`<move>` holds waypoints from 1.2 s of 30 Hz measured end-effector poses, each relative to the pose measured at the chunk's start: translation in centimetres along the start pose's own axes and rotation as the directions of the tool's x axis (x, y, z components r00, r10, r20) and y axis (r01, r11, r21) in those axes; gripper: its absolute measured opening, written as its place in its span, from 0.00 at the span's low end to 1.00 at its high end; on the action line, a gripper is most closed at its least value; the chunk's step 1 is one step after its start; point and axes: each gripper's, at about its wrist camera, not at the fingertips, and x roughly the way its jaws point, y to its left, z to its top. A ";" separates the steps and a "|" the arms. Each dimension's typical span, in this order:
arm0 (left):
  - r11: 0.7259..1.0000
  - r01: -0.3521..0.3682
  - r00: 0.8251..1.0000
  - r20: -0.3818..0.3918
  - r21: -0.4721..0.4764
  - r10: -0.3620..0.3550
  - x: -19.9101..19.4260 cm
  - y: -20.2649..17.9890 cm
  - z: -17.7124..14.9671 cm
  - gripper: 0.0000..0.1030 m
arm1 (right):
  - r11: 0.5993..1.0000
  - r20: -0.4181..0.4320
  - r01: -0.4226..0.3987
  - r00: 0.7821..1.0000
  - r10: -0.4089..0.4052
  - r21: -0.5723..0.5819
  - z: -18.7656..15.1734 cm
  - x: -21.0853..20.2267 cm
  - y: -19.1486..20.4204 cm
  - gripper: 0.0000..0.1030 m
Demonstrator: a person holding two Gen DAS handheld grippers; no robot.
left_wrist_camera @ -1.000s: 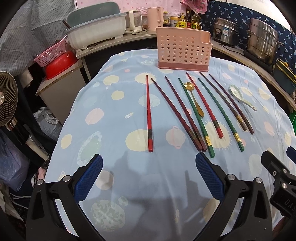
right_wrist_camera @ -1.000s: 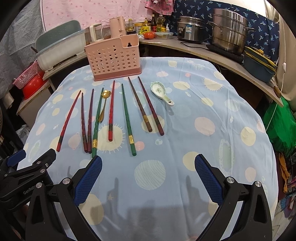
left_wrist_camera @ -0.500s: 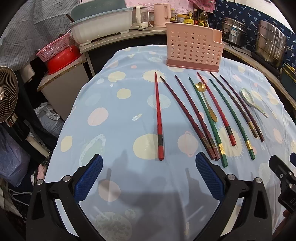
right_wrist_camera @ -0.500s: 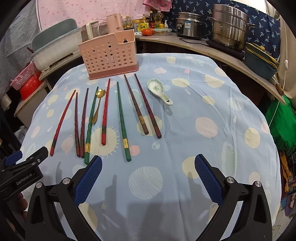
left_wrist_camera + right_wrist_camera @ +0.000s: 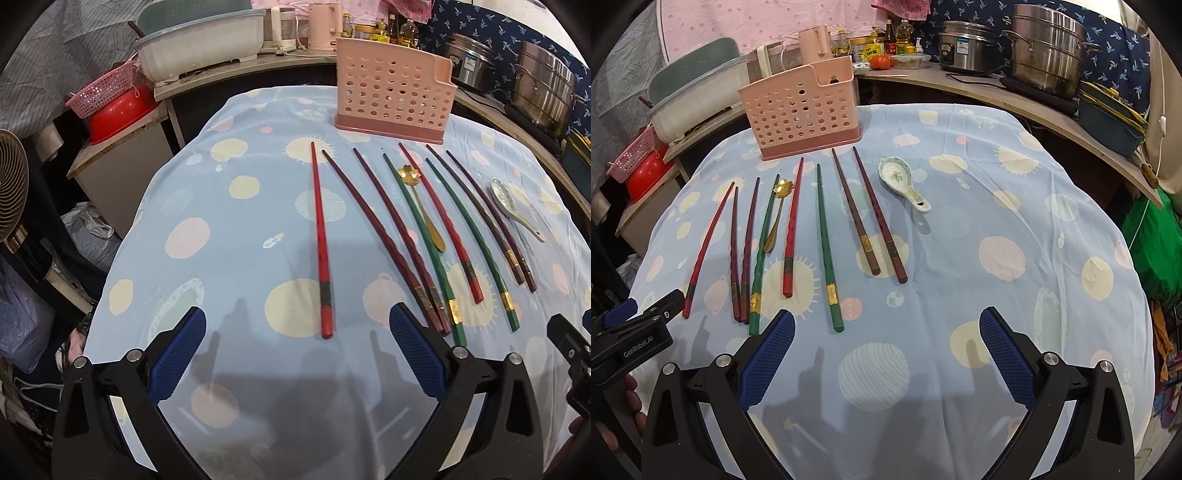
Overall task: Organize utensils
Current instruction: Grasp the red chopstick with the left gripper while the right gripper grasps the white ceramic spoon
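Note:
Several chopsticks lie side by side on the blue spotted tablecloth (image 5: 229,229): a red one (image 5: 320,240) at the left, dark red, green (image 5: 825,243) and brown ones beside it. A gold spoon (image 5: 424,210) lies among them and a white ceramic spoon (image 5: 903,181) lies to their right. A pink perforated utensil holder (image 5: 393,92) stands upright behind them. My left gripper (image 5: 295,349) is open just short of the red chopstick's near end. My right gripper (image 5: 886,349) is open, with the green chopstick's end close to its left pad.
A counter runs behind and to the right with steel pots (image 5: 1047,44), a rice cooker (image 5: 964,50), bottles and a white tub (image 5: 199,40). A red bowl with a pink basket (image 5: 110,99) sits at the left, a fan (image 5: 11,184) further left. The other gripper (image 5: 631,332) shows at the left edge.
Both grippers have moved forward toward the chopsticks, which now lie nearer their fingers. Both stay open; nothing on the table has moved.

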 end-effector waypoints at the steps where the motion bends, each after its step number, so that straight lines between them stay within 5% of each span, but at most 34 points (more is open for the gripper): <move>1: 1.000 0.001 1.000 -0.004 -0.004 -0.001 0.3 0.2 0.1 0.89 | 1.000 -0.002 0.002 1.000 -0.002 0.003 0.1 0.2 -0.1 0.94; 9: 0.999 0.041 0.997 -0.069 0.000 -0.041 3.0 0.4 0.2 0.62 | 1.000 -0.013 0.006 1.000 -0.006 0.004 0.9 1.7 -0.4 0.94; 13: 0.999 0.050 0.997 -0.064 0.012 -0.049 3.6 0.1 0.5 0.56 | 1.000 -0.005 0.014 1.000 -0.014 0.010 1.9 2.4 -0.8 0.94; 18: 0.995 0.098 0.993 -0.068 0.011 -0.097 3.8 -0.1 1.3 0.20 | 0.999 0.004 0.008 1.000 -0.008 0.039 3.7 3.4 -1.6 0.89; 21: 0.992 0.121 0.990 -0.074 0.016 -0.120 3.8 -0.2 1.4 0.08 | 0.999 0.007 -0.004 1.000 0.003 0.052 5.0 4.1 -1.9 0.82; 25: 0.990 0.140 0.987 -0.079 0.012 -0.139 3.7 -0.1 1.4 0.07 | 0.998 0.018 -0.013 1.000 0.012 0.066 6.8 5.0 -2.2 0.73; 33: 0.989 0.148 0.986 -0.082 0.006 -0.147 3.8 -0.1 1.3 0.07 | 0.980 -0.025 -0.110 0.993 0.116 0.165 9.4 7.9 -3.7 0.40; 36: 0.989 0.150 0.985 -0.083 0.002 -0.149 3.8 0.0 1.3 0.07 | 0.971 -0.029 -0.140 0.989 0.148 0.193 9.9 8.6 -4.1 0.36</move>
